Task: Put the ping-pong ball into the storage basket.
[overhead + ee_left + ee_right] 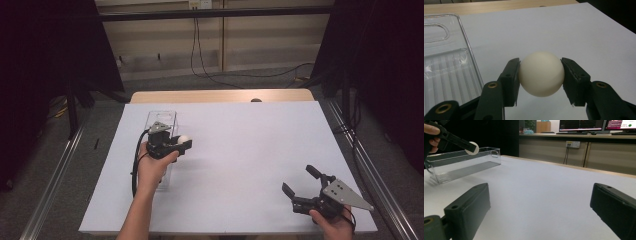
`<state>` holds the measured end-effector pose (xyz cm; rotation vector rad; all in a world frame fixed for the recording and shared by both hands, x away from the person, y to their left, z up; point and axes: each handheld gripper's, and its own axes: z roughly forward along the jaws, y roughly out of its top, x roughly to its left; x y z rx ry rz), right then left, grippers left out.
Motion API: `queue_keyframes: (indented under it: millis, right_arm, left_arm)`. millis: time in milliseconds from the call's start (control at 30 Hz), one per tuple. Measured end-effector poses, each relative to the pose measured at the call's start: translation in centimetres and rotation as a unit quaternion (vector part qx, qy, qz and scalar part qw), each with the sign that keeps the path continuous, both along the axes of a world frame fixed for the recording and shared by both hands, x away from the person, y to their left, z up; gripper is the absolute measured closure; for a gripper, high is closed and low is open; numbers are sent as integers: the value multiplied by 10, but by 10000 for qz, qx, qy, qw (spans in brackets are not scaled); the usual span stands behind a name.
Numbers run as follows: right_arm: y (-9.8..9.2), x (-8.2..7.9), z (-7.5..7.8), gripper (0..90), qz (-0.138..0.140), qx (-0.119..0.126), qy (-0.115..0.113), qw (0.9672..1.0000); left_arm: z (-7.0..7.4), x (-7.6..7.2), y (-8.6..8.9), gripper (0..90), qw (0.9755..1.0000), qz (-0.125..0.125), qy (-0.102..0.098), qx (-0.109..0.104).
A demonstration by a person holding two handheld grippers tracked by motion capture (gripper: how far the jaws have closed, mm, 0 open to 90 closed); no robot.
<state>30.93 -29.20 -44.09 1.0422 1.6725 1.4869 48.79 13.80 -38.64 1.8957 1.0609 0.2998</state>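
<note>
The left gripper point(540, 75) is squeezing a white ball point(541, 74) between both jaws, probably holding it just beside the clear plastic box point(161, 120). The right gripper point(300, 180) is sitting wide open, holding nothing, well apart.

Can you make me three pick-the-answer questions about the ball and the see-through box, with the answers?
1. Where is the ball?
A in the clear box
B between the left gripper fingers
C on the floor

2. What colour is the ball?
A red
B blue
C cream white

3. How are the right gripper fingers?
A wide apart, holding nothing
B squeezing the ball
C squeezing the box

Answers: 1 B, both fingers press its sides; 2 C, it looks pale cream; 3 A, only bare table lies between them.
</note>
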Motion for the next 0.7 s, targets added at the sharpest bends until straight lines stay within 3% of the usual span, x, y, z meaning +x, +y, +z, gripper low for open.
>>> queue_keyframes:
  millis: [700]
  right_arm:
    - [0, 0, 0, 23, -4, -1, 5, 10000]
  left_arm:
    - [3, 3, 10, 512, 9999, 95, -16, -58]
